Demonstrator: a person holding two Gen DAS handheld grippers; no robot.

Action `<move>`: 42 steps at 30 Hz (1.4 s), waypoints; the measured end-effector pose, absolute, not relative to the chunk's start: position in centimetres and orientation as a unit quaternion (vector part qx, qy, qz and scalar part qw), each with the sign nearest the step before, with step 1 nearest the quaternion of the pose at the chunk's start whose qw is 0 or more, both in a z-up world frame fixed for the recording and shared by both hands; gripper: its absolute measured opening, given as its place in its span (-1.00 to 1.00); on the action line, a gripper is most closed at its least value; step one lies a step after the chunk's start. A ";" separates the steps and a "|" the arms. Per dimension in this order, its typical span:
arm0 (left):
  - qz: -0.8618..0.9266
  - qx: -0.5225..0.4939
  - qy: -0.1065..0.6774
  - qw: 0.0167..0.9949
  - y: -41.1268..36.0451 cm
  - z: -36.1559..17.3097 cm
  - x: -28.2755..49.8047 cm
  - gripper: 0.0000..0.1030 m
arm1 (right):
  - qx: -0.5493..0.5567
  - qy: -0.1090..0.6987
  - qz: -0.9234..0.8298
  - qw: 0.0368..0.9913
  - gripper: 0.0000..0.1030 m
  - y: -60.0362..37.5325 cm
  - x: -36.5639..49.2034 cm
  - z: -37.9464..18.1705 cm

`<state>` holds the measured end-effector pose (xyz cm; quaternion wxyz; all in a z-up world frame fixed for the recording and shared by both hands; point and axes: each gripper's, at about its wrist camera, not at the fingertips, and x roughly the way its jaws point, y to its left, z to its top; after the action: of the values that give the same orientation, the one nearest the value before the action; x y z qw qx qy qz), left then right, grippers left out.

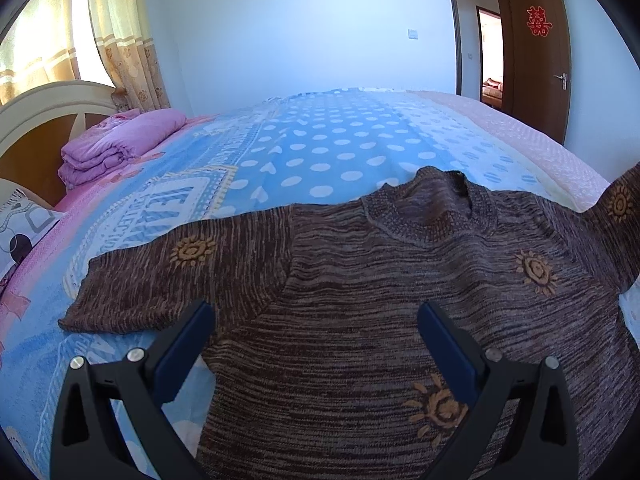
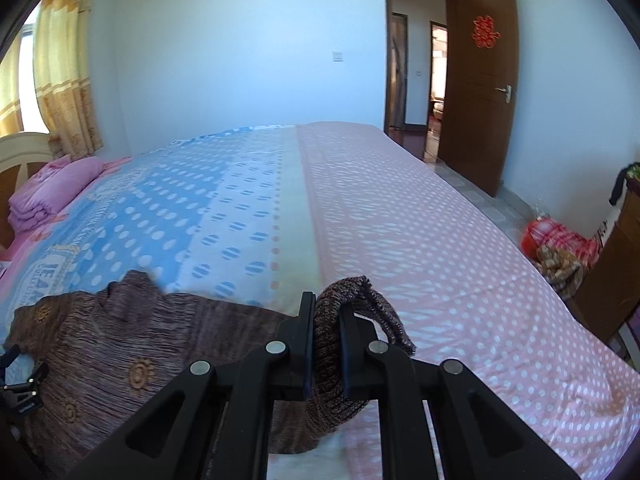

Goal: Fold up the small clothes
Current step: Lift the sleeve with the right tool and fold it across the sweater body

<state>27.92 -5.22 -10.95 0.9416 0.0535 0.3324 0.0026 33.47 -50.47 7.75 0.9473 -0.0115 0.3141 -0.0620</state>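
Note:
A brown knitted sweater [image 1: 380,280] with orange sun motifs lies spread face up on the bed, collar pointing away. Its left sleeve [image 1: 168,276] lies flat, stretched out to the left. My left gripper [image 1: 316,320] is open and empty, hovering over the sweater's body with its fingers on either side of the lower chest. My right gripper [image 2: 326,316] is shut on the sweater's right sleeve [image 2: 360,304], lifted off the bed; the cuff sticks up past the fingertips. The sweater's body [image 2: 120,344] lies to the left in the right wrist view.
The bed [image 2: 420,220] has a blue polka-dot and pink dotted cover. A folded pink quilt [image 1: 116,148] sits by the headboard [image 1: 44,108] at far left. An open brown door [image 2: 476,84] and a pile of red and brown items [image 2: 560,248] on the floor are at right.

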 end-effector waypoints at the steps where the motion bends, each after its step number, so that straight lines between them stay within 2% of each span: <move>1: 0.002 0.052 0.333 0.942 -5.1 -10.9 27.9 1.00 | -0.017 0.314 -0.056 0.948 -0.81 -49.6 33.5 8.0; 13: -0.006 0.028 0.334 0.942 -3.5 -11.5 27.8 1.00 | -0.075 0.316 0.016 0.946 -0.81 -39.7 34.9 9.3; 18: -0.006 0.025 0.337 0.941 -3.2 -11.4 27.7 1.00 | -0.075 0.333 0.052 0.939 -0.81 -34.9 36.6 6.7; 24: 0.000 0.039 0.339 0.940 -3.0 -11.4 27.4 1.00 | -0.030 0.363 0.102 0.926 -0.80 -29.3 38.4 0.1; 25: 0.001 0.043 0.341 0.939 -2.9 -11.4 27.4 1.00 | -0.020 0.378 0.119 0.918 -0.65 -28.6 38.7 -1.4; 26: 0.001 0.047 0.342 0.938 -2.9 -11.4 27.4 1.00 | -0.013 0.392 0.130 0.911 -0.23 -28.0 38.7 -2.8; 28: -0.003 0.055 0.346 0.937 -2.8 -11.1 27.2 1.00 | -0.004 0.408 0.154 0.900 0.20 -27.5 37.8 -4.2; 31: -0.013 0.074 0.347 0.935 -2.8 -10.2 26.8 1.00 | -0.017 0.399 0.170 0.901 0.20 -29.0 35.2 -4.1; 36: -0.052 0.063 0.361 0.929 -3.8 -8.3 27.9 1.00 | -0.026 0.378 0.115 0.918 0.20 -36.8 30.8 -2.6; 42: -0.106 0.091 0.348 0.927 -10.1 -7.6 28.7 0.99 | -0.045 0.359 0.030 0.932 0.21 -43.5 27.6 -3.0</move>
<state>28.70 -10.15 -7.60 0.9268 0.0910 0.3484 -0.1062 27.61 -43.46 -2.97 0.9317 -0.0449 0.3592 0.0305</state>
